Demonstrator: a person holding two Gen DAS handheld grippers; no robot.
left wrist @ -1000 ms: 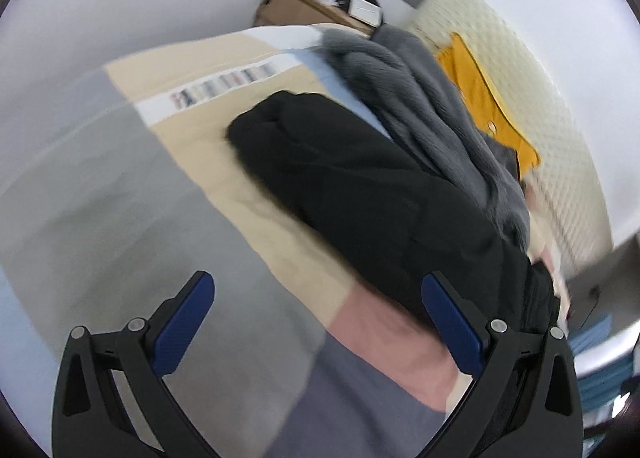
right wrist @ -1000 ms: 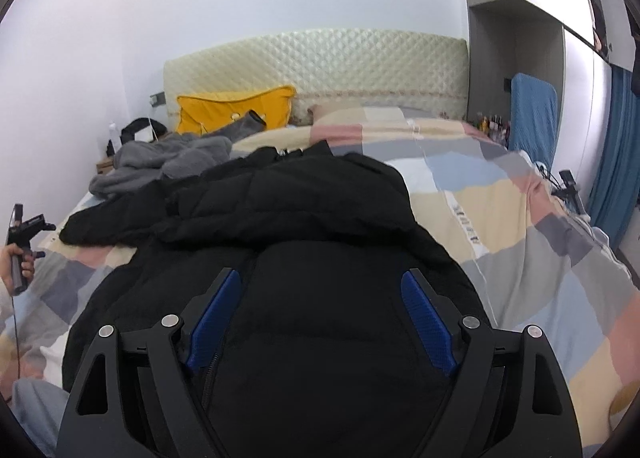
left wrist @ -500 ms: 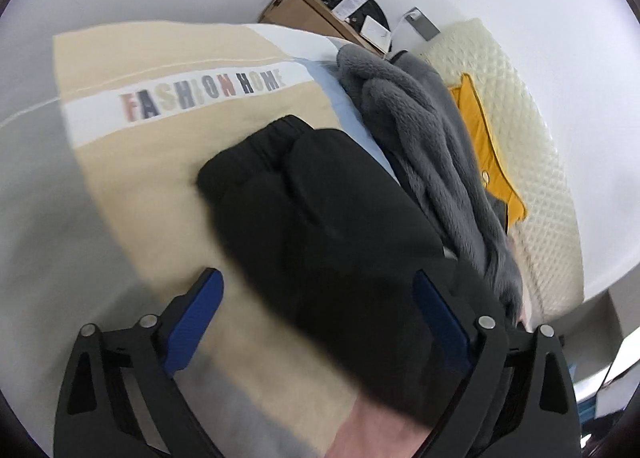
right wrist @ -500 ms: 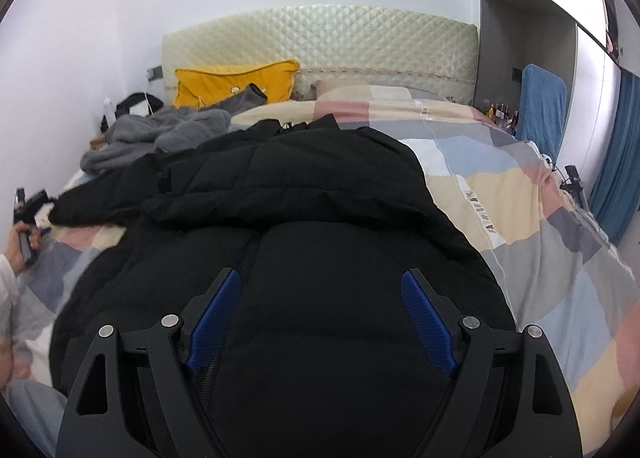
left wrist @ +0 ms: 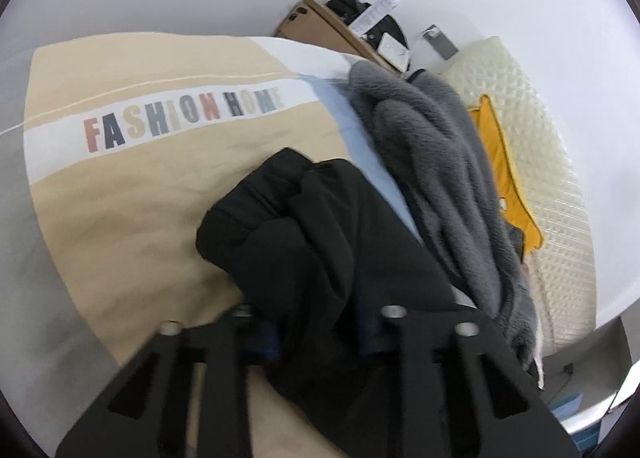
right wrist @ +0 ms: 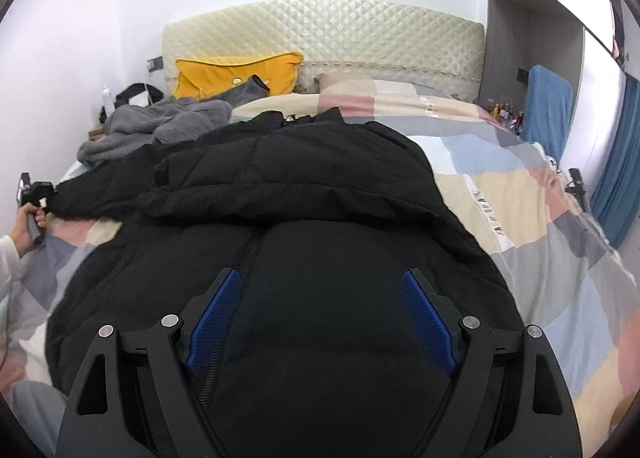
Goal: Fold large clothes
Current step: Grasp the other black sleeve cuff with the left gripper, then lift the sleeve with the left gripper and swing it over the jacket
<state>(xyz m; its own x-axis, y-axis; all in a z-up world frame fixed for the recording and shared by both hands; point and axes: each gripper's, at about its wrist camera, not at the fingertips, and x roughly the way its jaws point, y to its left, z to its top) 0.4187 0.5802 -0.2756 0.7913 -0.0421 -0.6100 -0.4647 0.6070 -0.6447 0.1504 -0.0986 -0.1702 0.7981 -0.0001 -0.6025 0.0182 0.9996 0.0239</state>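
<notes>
Jacket: my black puffer jacket (right wrist: pixel 304 218) lies spread on the patchwork quilt (right wrist: pixel 520 202), front up, its zipper running toward me, the hood end toward the headboard (right wrist: pixel 320 34).
Left tool: my left gripper (left wrist: pixel 316 334) has its fingers drawn in on the jacket's sleeve (left wrist: pixel 304 242); the blue pads are nearly buried in the black fabric.
Right tool: my right gripper (right wrist: pixel 320 318) hangs over the jacket's lower body with its jaws spread wide, holding nothing; both ribbed blue pads (right wrist: pixel 214 318) show fully.
Only in the left view: the quilt's printed "FASHION HOME" band (left wrist: pixel 180 118) and a brown cardboard box (left wrist: pixel 320 28) beyond the bed's edge.
Only in the right view: the whole jacket outline, and my left hand (right wrist: pixel 28 226) out at the sleeve's end.
Textures: the jacket is quilted and matte; the grey fleece garment (left wrist: pixel 432 162) beside the sleeve is fuzzy; the headboard is diamond-tufted cream.
Hard to make out: the sleeve's cuff is blurred, and a yellow pillow (right wrist: pixel 236 74) is partly covered by the fleece.
</notes>
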